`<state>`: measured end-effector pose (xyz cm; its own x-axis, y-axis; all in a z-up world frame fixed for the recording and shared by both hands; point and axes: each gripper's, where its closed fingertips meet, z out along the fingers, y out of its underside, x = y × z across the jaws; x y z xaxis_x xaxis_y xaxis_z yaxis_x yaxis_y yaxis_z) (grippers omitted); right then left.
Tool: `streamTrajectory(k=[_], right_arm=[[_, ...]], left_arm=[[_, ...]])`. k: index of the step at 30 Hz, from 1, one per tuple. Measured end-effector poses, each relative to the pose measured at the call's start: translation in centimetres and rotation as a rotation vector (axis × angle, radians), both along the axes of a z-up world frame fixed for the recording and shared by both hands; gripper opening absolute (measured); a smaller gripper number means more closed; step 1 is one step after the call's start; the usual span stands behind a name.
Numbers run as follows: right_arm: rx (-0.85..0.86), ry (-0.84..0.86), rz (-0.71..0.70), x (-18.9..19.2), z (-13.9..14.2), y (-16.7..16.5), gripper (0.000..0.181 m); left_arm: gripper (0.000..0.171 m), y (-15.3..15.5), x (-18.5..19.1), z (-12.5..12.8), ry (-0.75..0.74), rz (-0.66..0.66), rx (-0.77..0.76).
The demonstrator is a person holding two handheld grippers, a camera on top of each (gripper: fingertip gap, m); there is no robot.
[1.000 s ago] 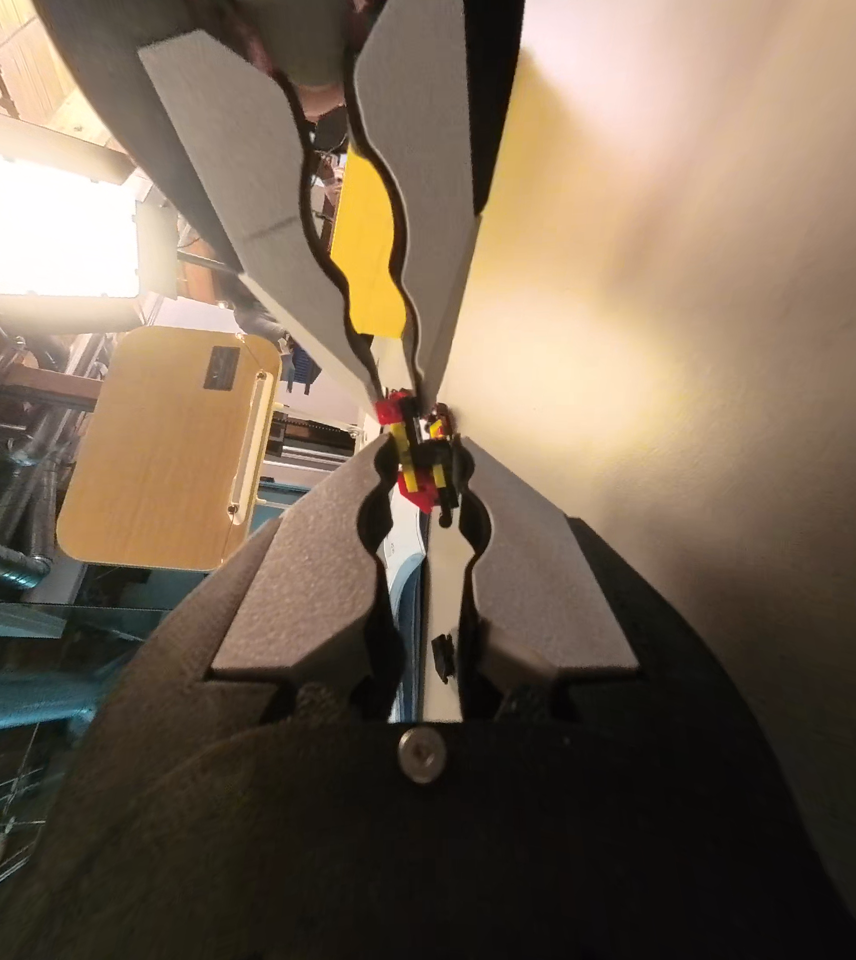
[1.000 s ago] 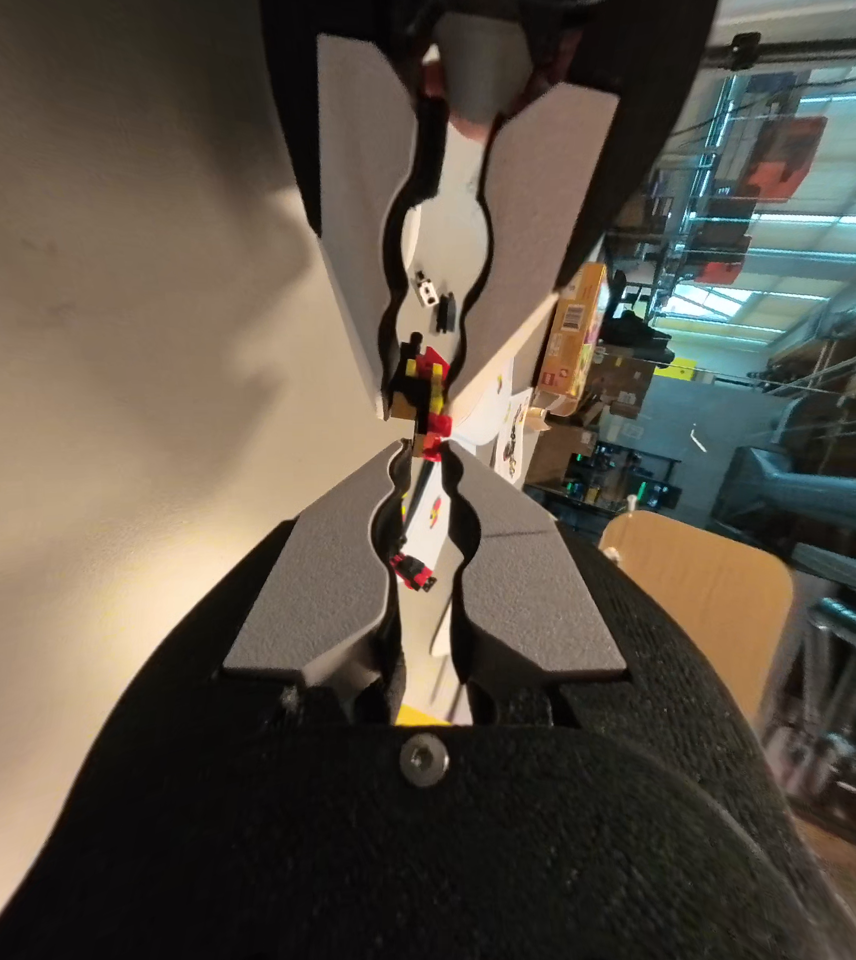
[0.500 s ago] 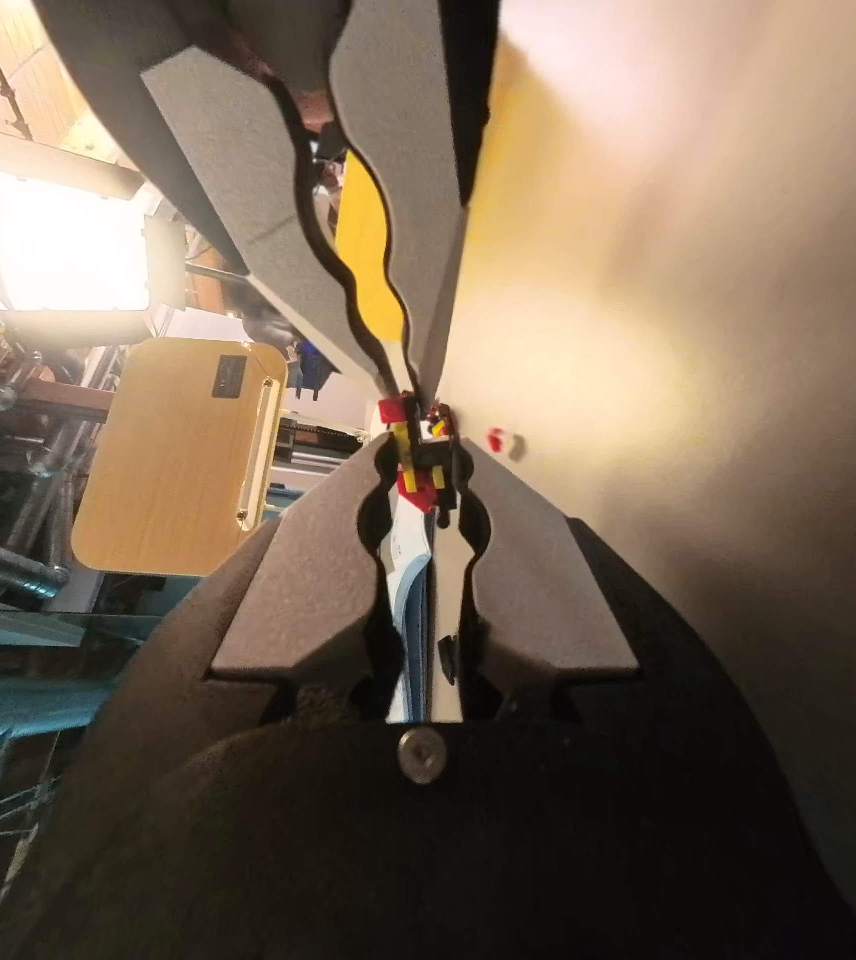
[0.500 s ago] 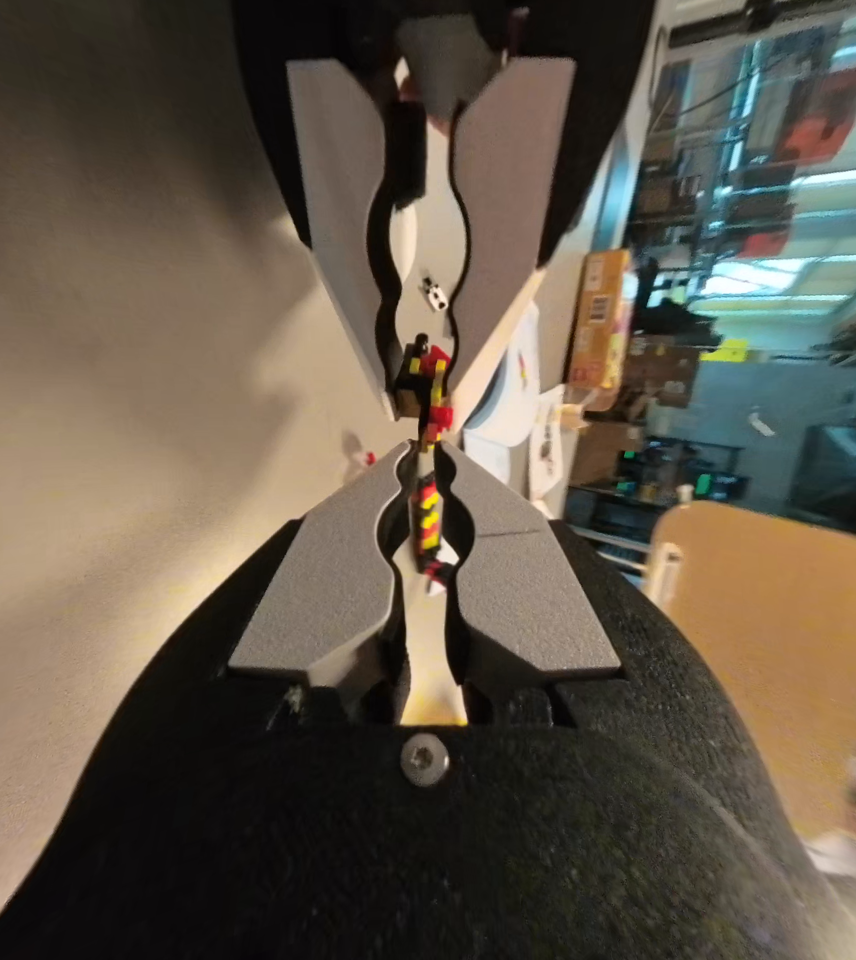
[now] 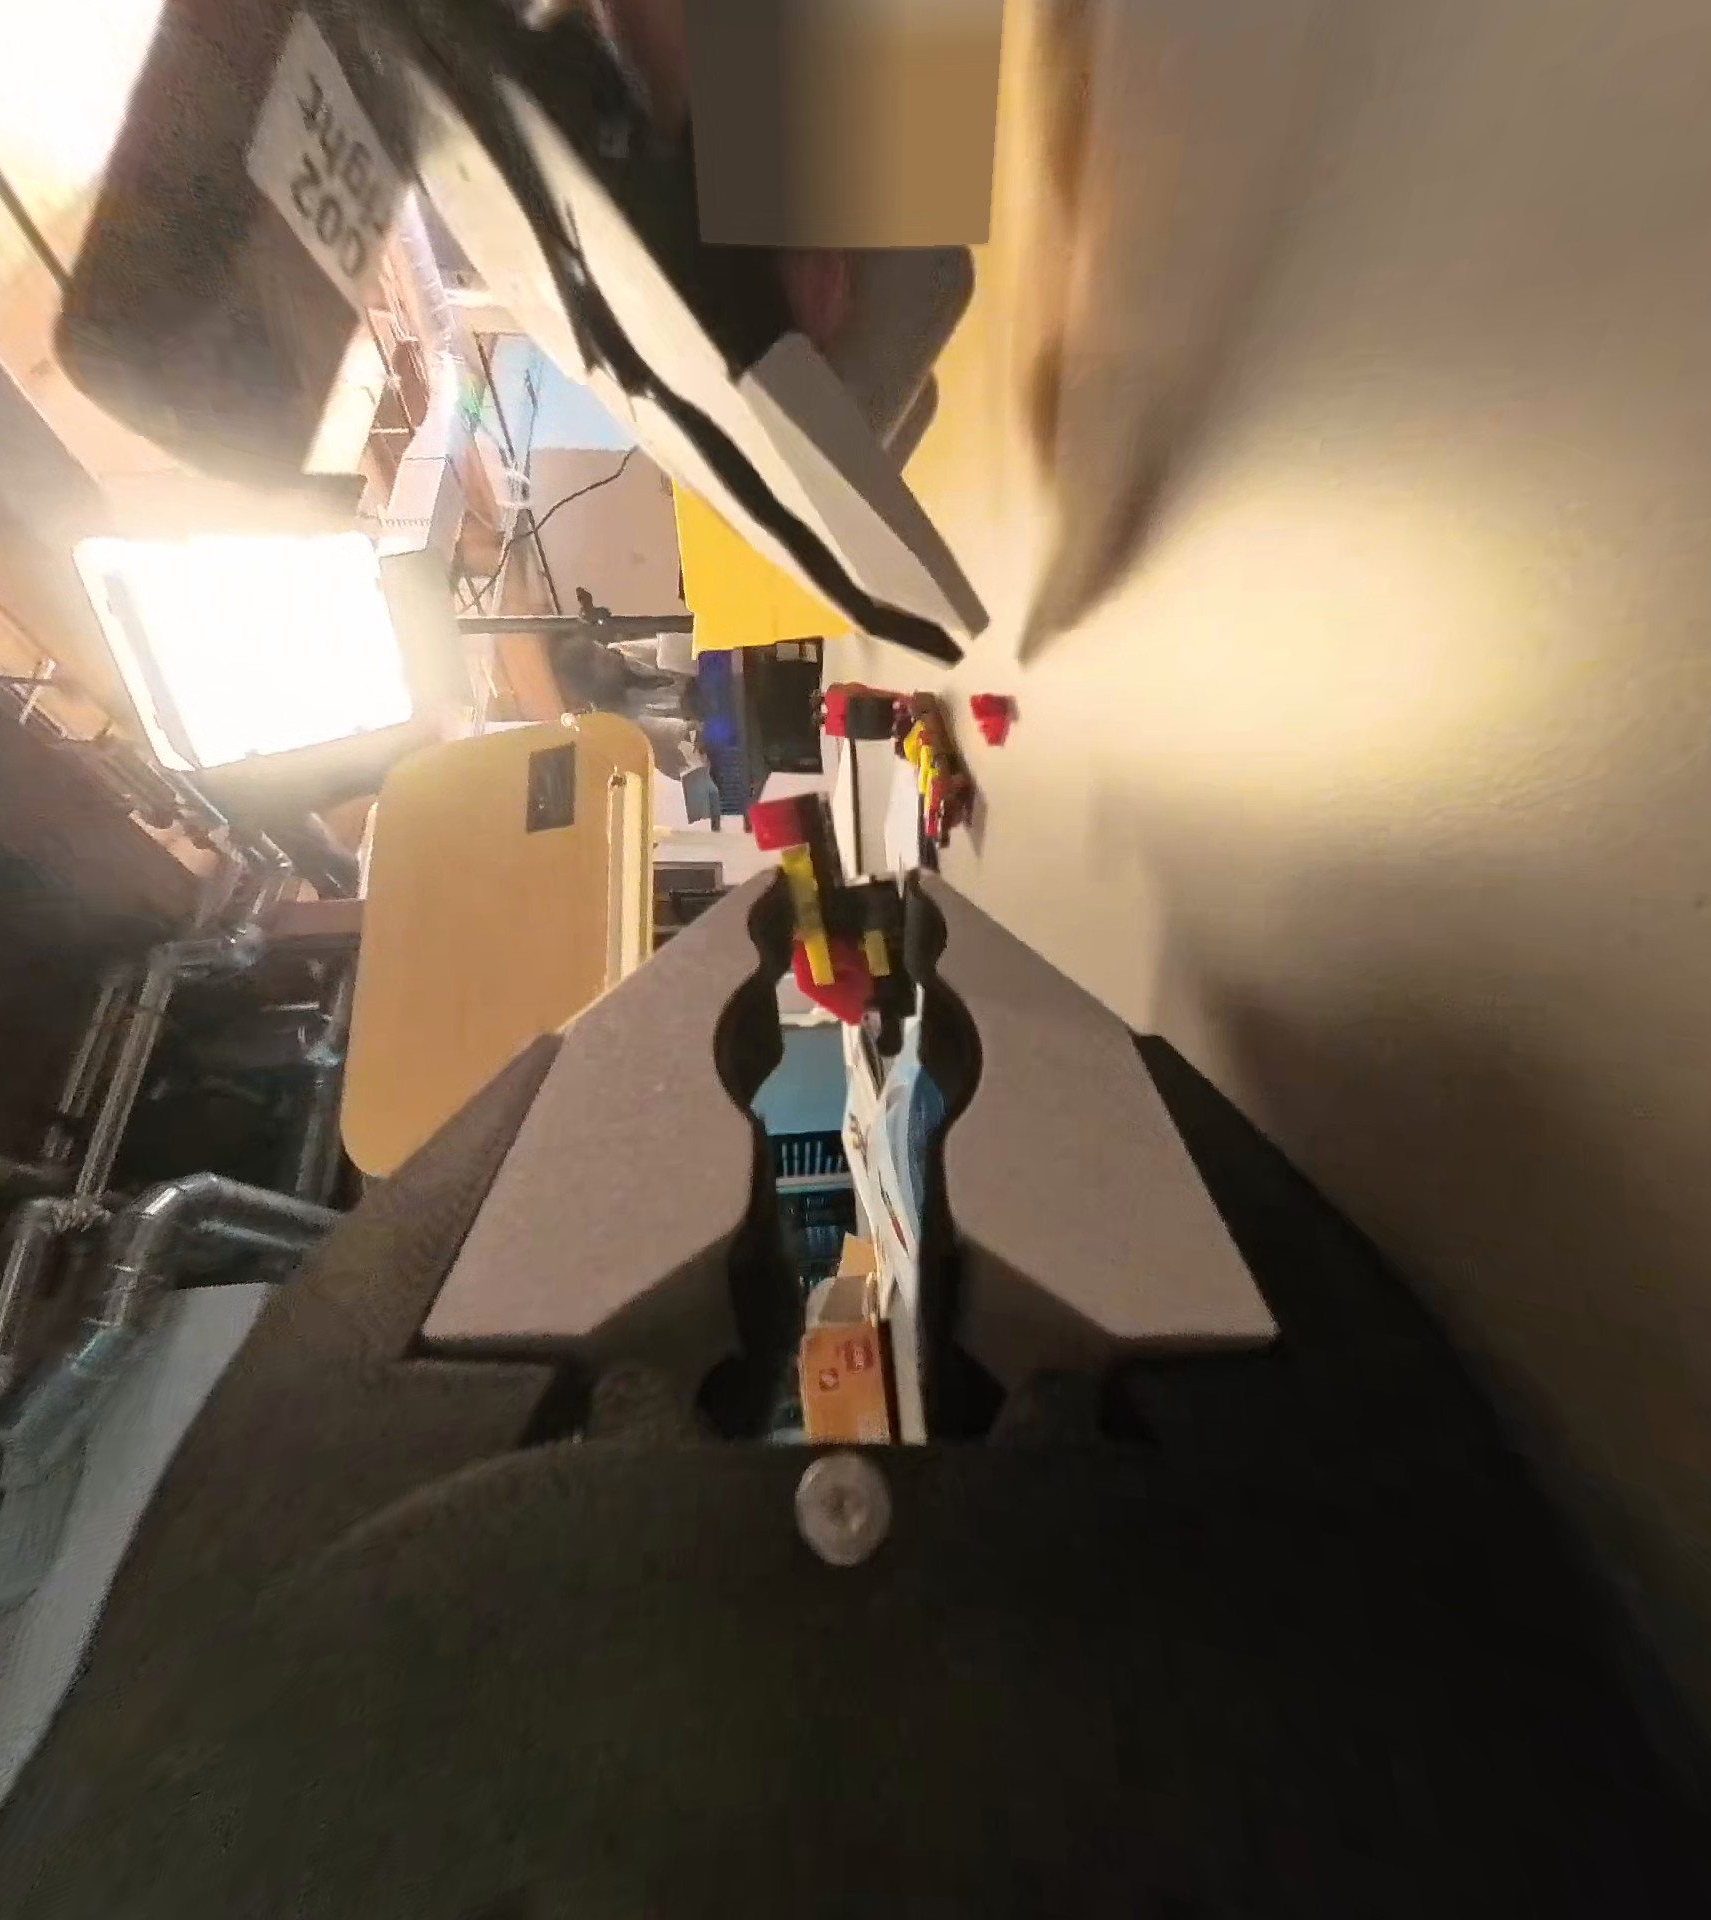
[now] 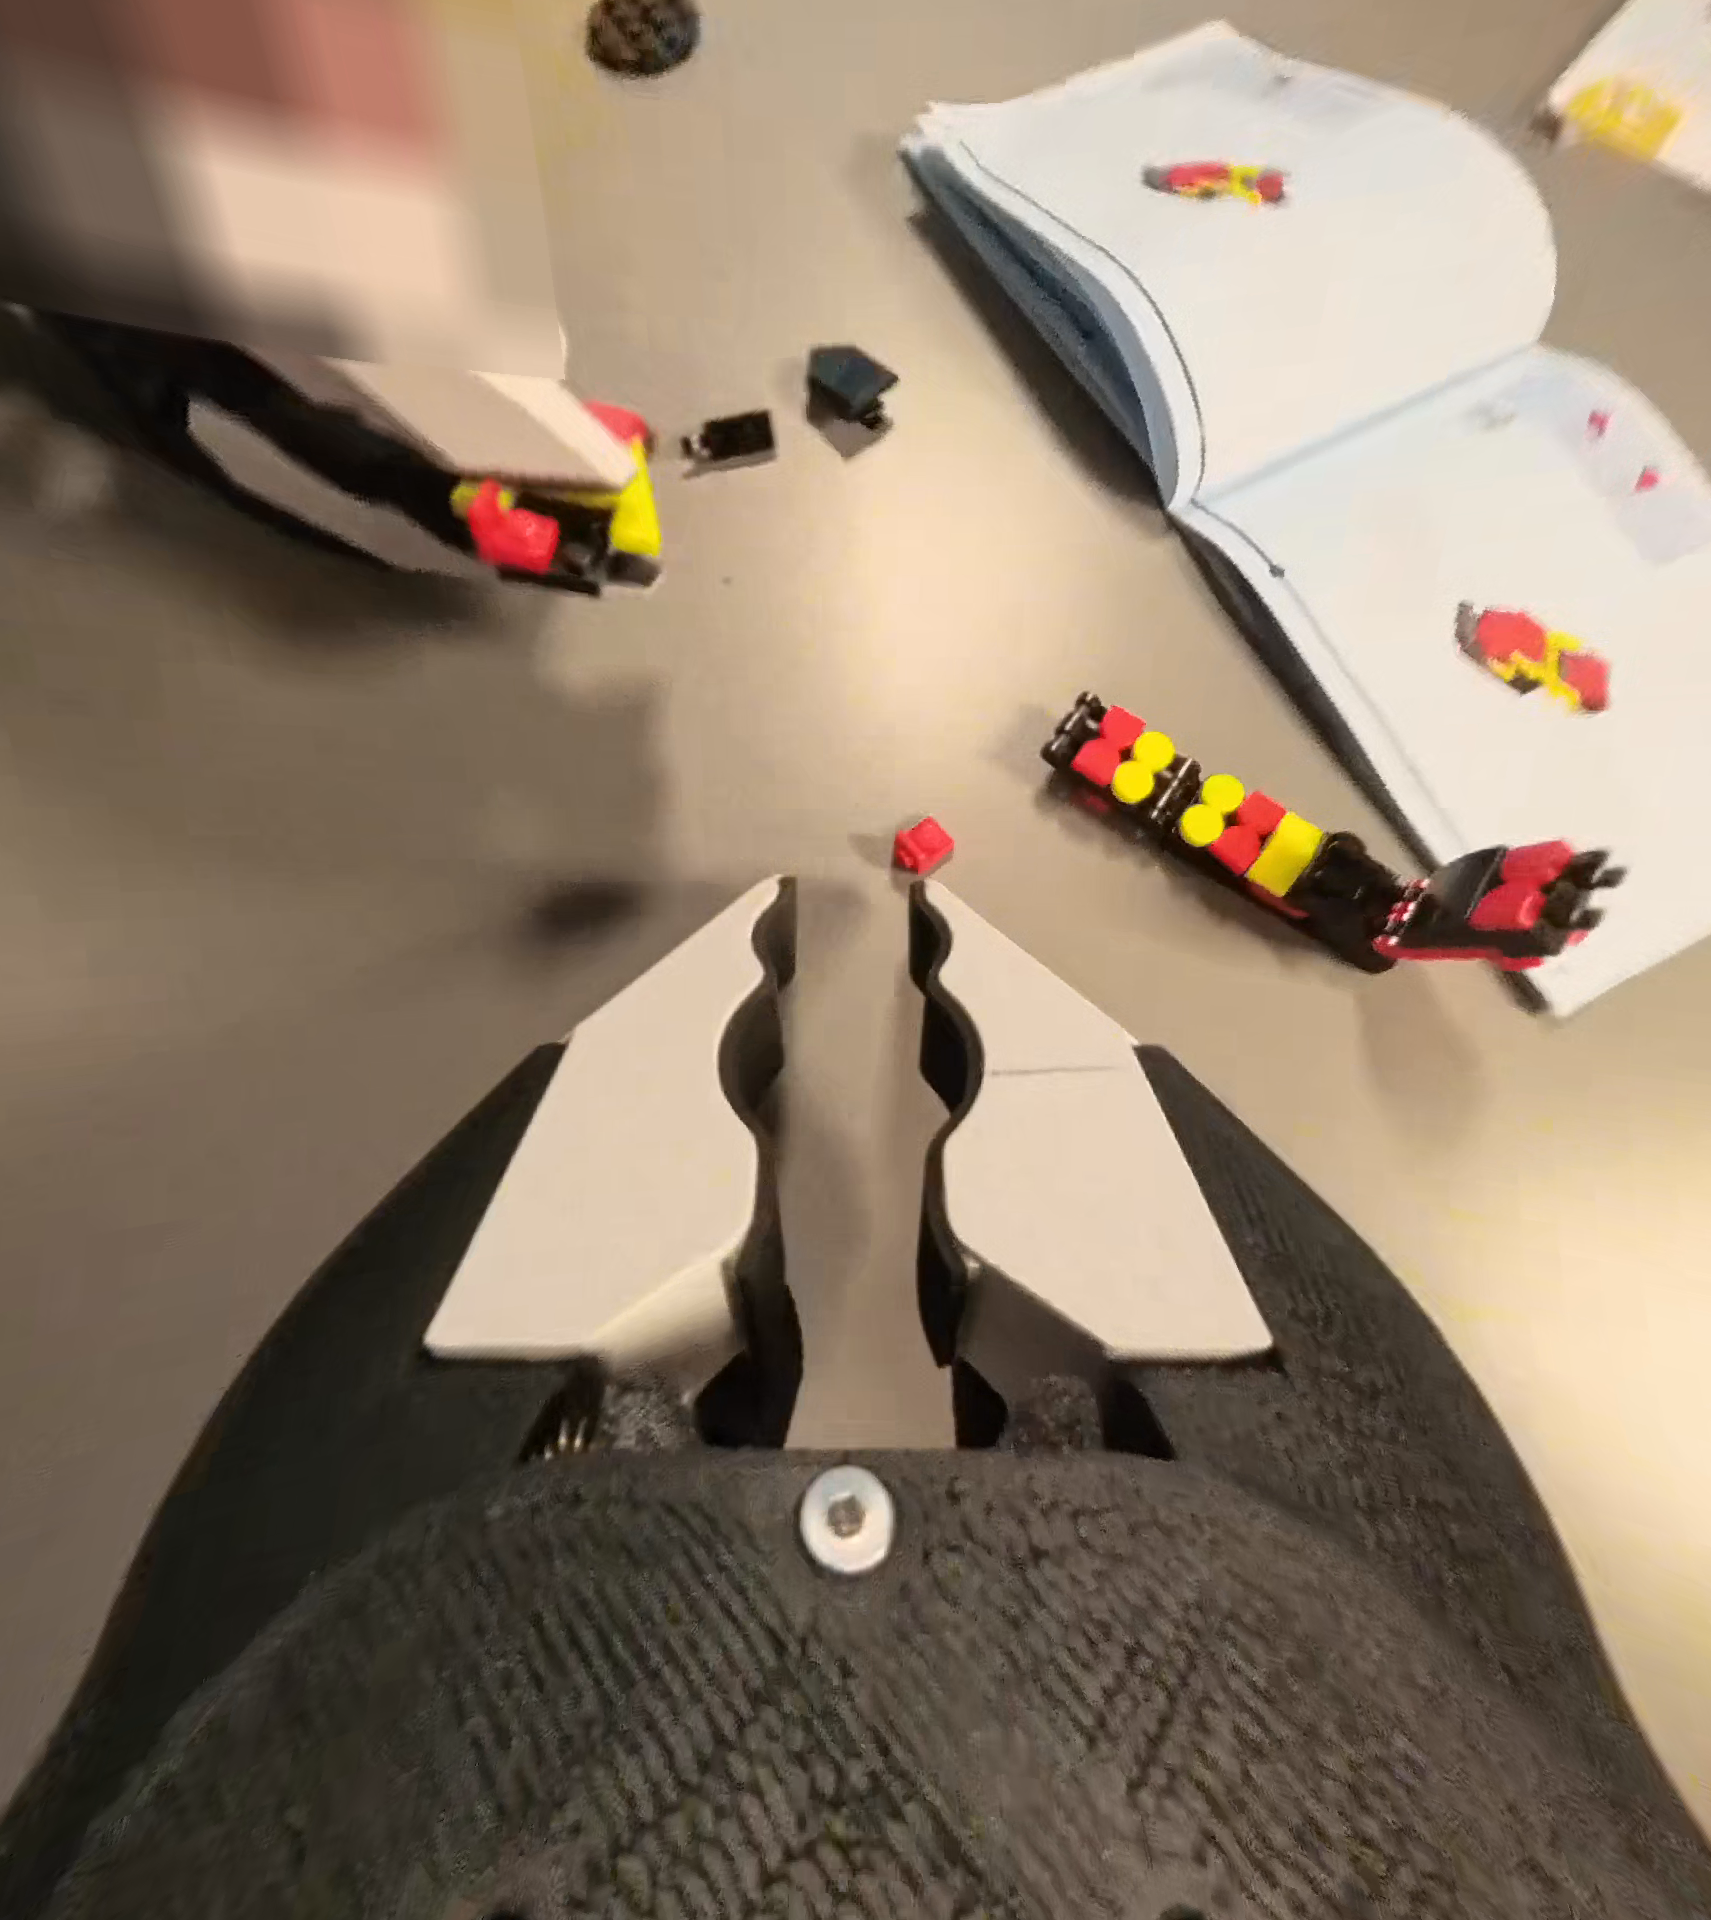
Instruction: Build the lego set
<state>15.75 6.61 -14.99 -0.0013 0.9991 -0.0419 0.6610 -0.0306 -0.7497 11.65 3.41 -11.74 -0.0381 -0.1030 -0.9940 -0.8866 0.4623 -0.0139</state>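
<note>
Left gripper (image 5: 846,904) clamped on a red, yellow and black lego sub-assembly (image 5: 835,935); right gripper (image 6: 846,899), fingers parted and empty, just short of a small red brick (image 6: 922,844) on the table (image 6: 311,1039), the long lego strip (image 6: 1318,847) lying beside an open instruction booklet (image 6: 1350,364).

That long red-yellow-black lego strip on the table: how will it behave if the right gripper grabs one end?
The strip is probably light, but it looks built from many small pieces and kinks near its far end, so it may bend or snap apart there. Its flat underside should slide, not roll, on the smooth table.
</note>
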Motion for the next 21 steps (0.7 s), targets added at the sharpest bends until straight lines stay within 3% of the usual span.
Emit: streamTrajectory(k=[2, 7, 18, 21], right_arm=[[-0.032, -0.005, -0.101, -0.5, -0.1, 0.9, 0.018], [0.094, -0.010, -0.228, -0.9, -0.1, 1.3, 0.013], [0.191, -0.055, -0.256, -1.1, -0.9, 1.5, 0.005], [0.220, -0.023, -0.114, -1.3, 0.1, 0.6, 0.005]], left_arm=[[0.020, 0.1, -0.1, 0.0, 0.008, 0.004, 0.008], [0.020, 0.0, 0.1, 0.0, 0.026, 0.006, 0.028], [0.020, -0.4, 0.5, 0.4, 0.013, -0.013, 0.050], [0.020, -0.6, 0.7, 0.8, -0.010, -0.030, 0.059]])
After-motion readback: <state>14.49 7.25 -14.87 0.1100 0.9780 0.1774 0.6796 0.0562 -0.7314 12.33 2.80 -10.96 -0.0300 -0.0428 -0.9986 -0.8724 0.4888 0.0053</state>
